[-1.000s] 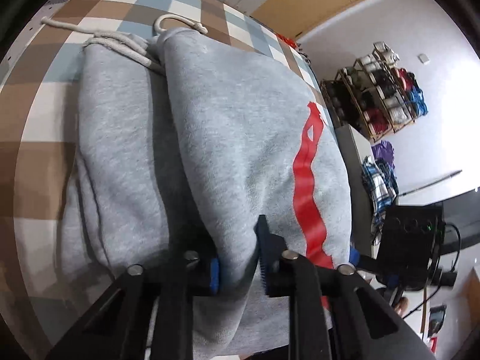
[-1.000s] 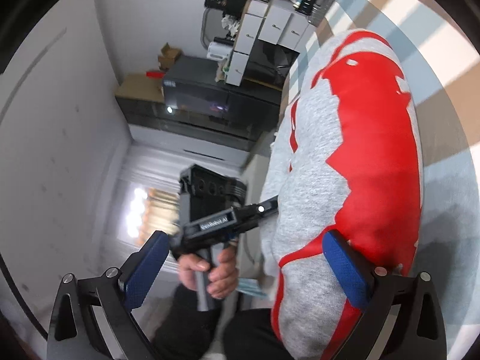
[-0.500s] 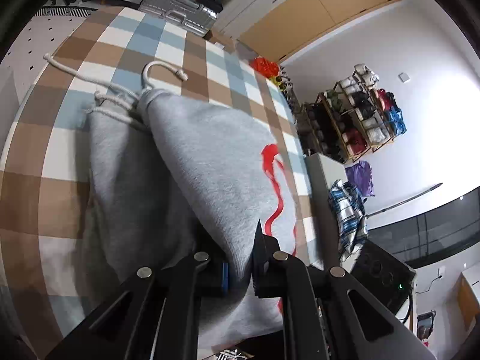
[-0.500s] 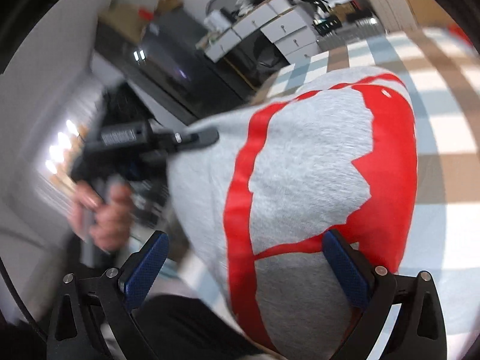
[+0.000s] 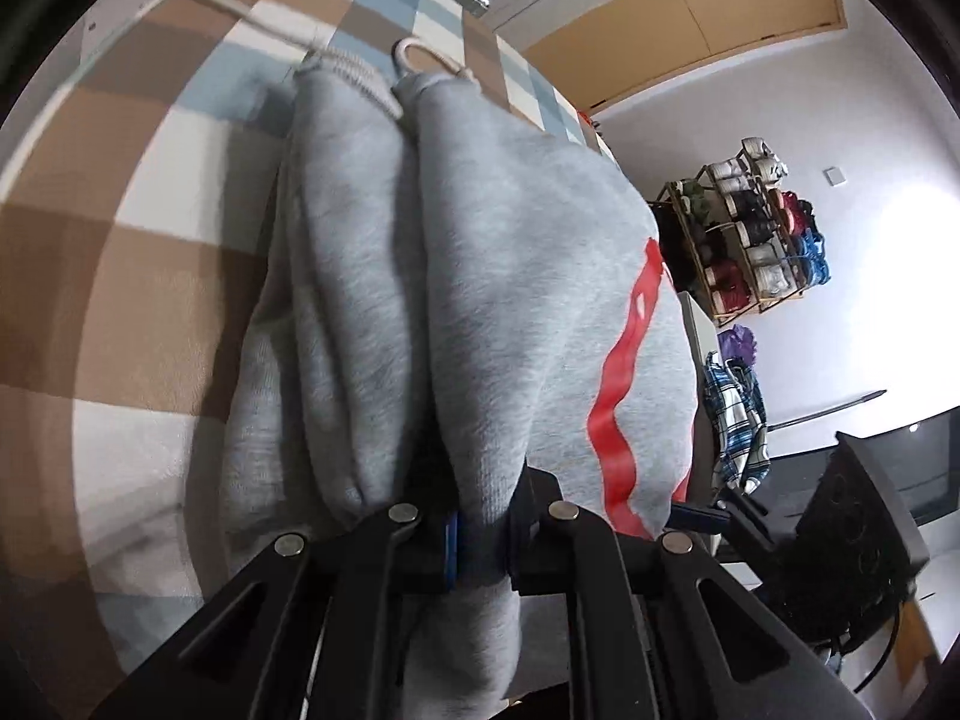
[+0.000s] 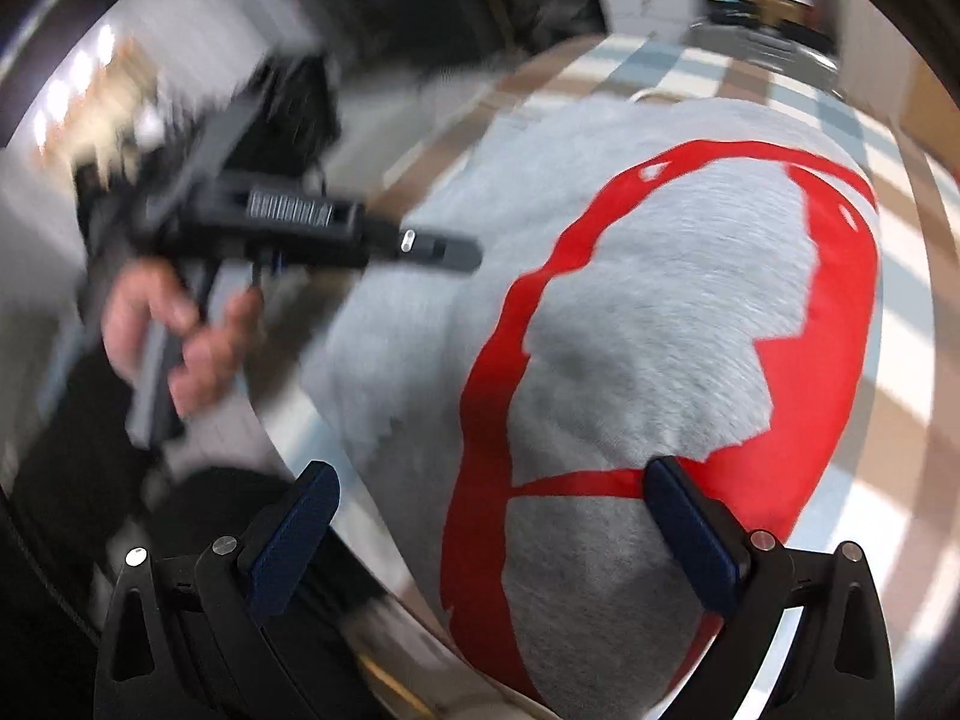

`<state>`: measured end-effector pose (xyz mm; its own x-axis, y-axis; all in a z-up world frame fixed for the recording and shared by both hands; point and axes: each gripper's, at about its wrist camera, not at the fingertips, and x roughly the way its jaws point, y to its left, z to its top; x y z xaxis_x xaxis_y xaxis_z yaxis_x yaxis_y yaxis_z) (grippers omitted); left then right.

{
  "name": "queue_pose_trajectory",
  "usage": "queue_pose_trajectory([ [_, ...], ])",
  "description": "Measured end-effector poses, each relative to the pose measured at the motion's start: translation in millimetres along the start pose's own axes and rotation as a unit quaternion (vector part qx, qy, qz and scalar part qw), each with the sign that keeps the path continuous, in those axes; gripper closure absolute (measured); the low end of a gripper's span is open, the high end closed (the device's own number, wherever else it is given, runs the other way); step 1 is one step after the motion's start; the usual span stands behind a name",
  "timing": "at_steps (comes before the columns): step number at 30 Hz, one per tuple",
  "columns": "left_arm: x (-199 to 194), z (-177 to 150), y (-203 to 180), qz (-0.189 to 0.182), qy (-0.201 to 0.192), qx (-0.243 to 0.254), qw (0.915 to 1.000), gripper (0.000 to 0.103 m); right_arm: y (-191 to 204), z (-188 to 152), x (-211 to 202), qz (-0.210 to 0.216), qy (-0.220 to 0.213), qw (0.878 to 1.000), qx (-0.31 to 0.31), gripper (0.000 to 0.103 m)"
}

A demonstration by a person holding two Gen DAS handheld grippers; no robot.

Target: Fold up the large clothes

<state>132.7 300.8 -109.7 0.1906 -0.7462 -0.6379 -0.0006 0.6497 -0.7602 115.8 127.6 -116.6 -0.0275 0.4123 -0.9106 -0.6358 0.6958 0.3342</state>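
Grey hoodie [image 5: 510,312]: lying bundled on the checked tablecloth [image 5: 120,276], red print up. Left gripper [image 5: 483,540] is clenching a fold at its near edge, likely to carry the layer over. Right gripper [image 6: 489,516] is hovering spread wide, grasping nothing.

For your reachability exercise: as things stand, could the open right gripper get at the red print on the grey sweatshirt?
Probably yes: the right gripper is open just above the red print on the grey sweatshirt, with nothing between.
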Motion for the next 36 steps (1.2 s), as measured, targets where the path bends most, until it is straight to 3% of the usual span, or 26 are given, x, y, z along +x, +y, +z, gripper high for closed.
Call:
queue_pose_trajectory([
  [3,-6,-2,-1,-0.005,-0.006,0.0,1.0,0.091,5,3,6,-0.019,0.047,0.998,-0.035,0.0],
  [5,-15,-7,-9,0.005,-0.013,0.011,0.9998,0.091,-1,8,3,-0.008,0.058,0.998,-0.029,0.0],
  [8,-42,-23,-32,0.05,-0.041,0.048,0.9967,0.09,-25,8,-7,0.06,0.051,0.997,0.017,0.0],
  [11,-65,-41,-48,0.038,-0.074,0.065,0.9944,0.089,-61,4,-13,0.15,0.026,0.983,0.103,0.0],
  [12,-72,-50,-55,0.035,-0.087,0.075,0.9927,0.083,-69,0,-13,0.175,0.019,0.976,0.126,0.0],
  [15,-67,-72,-71,-0.028,-0.082,0.094,0.9918,0.043,-91,-8,-12,0.231,0.004,0.957,0.178,0.0],
  [17,-51,-78,-74,-0.068,-0.055,0.096,0.9915,0.039,-94,-8,-13,0.244,0.001,0.95,0.193,0.0],
  [18,-40,-80,-76,-0.05,-0.048,0.1,0.9926,0.039,-95,-10,-14,0.247,0.001,0.949,0.198,0.0],
  [20,-16,-79,-72,0.03,-0.04,0.112,0.9924,0.039,-92,-12,-16,0.243,0.003,0.949,0.201,0.0],
  [22,-3,-75,-55,0.045,-0.04,0.09,0.9941,0.039,-86,-12,-20,0.228,0.01,0.955,0.191,0.0],
  [24,-2,-68,-33,-0.009,-0.036,0.028,0.9989,0.039,-79,-3,-22,0.208,0.037,0.962,0.171,0.001],
  [26,-10,-64,-19,-0.047,-0.048,-0.022,0.9975,0.04,-70,15,-34,0.17,0.055,0.974,0.14,0.001],
  [28,-11,-65,-15,-0.043,-0.047,-0.025,0.9977,0.054,-64,36,-52,0.124,0.034,0.986,0.108,0.0],
  [29,-13,-67,-17,-0.037,-0.047,-0.018,0.998,0.055,-60,49,-61,0.085,0.012,0.992,0.091,0.0],
  [30,-14,-68,-19,-0.035,-0.047,-0.014,0.9982,0.055,-52,66,-66,0.018,-0.012,0.998,0.064,0.0],
  [31,-15,-69,-20,-0.035,-0.047,-0.013,0.9982,0.055,-40,83,-63,-0.045,-0.023,0.998,0.033,0.0],
  [32,-16,-72,-20,-0.039,-0.047,-0.014,0.9981,0.055,-34,93,-57,-0.076,-0.022,0.997,0.011,0.0],
  [34,-17,-70,-19,-0.044,-0.045,-0.017,0.9979,0.055,-15,117,-29,-0.128,-0.003,0.991,-0.031,0.0],
  [36,-15,-68,-14,-0.045,-0.043,-0.015,0.9979,0.055,-2,133,-2,-0.153,0.011,0.987,-0.057,0.0],
])
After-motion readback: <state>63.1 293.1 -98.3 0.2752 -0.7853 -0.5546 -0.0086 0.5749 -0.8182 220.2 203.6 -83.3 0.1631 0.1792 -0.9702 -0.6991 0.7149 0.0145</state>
